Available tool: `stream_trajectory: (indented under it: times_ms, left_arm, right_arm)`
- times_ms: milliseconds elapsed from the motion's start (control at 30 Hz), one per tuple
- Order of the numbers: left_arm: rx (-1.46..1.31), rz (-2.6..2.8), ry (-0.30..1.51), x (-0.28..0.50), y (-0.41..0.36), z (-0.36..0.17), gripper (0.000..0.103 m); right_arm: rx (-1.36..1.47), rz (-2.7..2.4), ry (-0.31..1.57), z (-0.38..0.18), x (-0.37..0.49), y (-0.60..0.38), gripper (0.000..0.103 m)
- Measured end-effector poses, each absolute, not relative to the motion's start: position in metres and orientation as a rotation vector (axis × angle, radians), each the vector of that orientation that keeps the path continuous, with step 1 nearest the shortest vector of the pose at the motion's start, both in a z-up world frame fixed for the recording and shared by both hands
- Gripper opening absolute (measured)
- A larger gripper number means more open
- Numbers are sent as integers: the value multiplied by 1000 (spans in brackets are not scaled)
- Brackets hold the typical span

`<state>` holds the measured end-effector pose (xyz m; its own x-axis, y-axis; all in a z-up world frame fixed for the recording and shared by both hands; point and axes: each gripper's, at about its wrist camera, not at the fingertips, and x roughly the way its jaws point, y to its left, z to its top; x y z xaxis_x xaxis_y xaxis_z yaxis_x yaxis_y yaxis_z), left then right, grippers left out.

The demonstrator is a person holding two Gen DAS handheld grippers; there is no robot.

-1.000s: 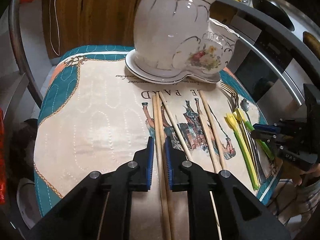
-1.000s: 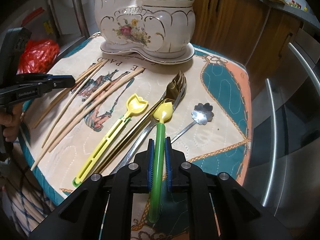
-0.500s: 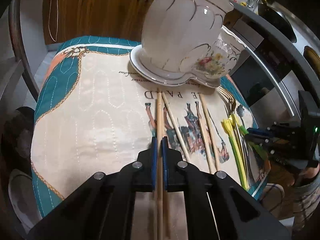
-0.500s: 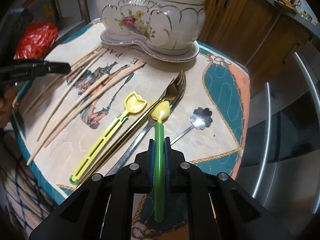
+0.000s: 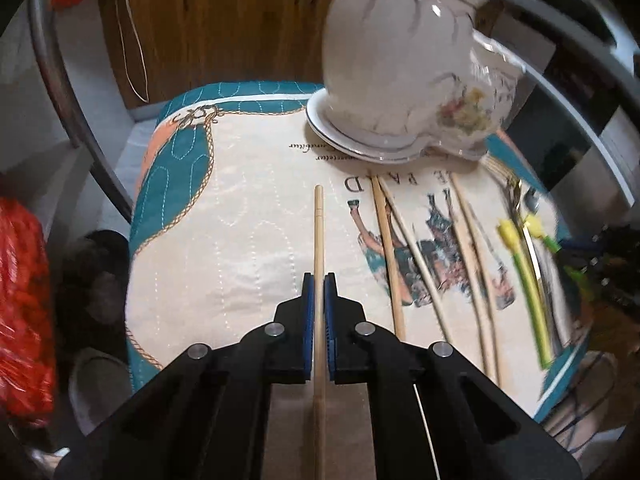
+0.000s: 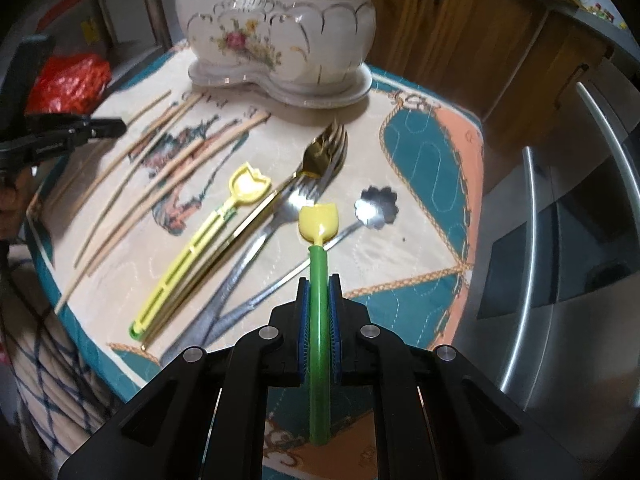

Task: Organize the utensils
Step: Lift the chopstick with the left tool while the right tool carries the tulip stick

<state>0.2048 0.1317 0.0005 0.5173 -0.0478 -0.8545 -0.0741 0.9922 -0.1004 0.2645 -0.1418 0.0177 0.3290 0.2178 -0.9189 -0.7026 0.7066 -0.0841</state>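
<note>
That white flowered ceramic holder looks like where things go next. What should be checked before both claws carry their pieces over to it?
1. Left claw shut on the wooden chopstick: ok.
2. Right claw shut on the green-handled yellow tulip spoon: ok.
3. White flowered ceramic holder upright on the quilted mat: ok.
4. Holder's nearer opening free: cannot tell, inside hidden.
5. Chopstick lifted off the other chopsticks: ok.
6. Spoon apart from the forks: ok.
</note>
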Motion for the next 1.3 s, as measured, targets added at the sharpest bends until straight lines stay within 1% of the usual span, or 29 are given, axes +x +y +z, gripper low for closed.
stream_trajectory:
  times_ms: [167, 267, 467, 667, 700, 867, 967, 1167, 1300]
  left_arm:
    - [-24, 13, 1095, 208, 123, 3, 6]
    - [42, -22, 1178, 214, 120, 6, 7]
    - [119, -51, 1285, 225, 115, 6, 7]
    - [191, -52, 1349, 233, 105, 8, 7]
    - [195, -51, 1338, 233, 104, 9, 5]
    - [120, -48, 1213, 220, 104, 20, 4]
    - [22, -49, 1078, 205, 116, 44, 4]
    - [-171, -73, 760, 174, 136, 93, 4]
    - [-259, -81, 572, 171, 139, 115, 4]
  right_arm:
    - [-595, 663, 1155, 14, 270, -134, 10]
    - [-652, 675, 1212, 13, 277, -125, 11]
    - [-740, 698, 1297, 12, 285, -111, 11]
    - [-767, 698, 1282, 14, 278, -106, 10]
    - [-747, 707, 1273, 17, 278, -108, 10]
    - [-619, 740, 1188, 44, 277, -123, 10]
    - [-543, 764, 1124, 60, 277, -133, 10]
    - [-288, 824, 894, 113, 277, -151, 10]
    - [-146, 833, 749, 133, 282, -152, 10]
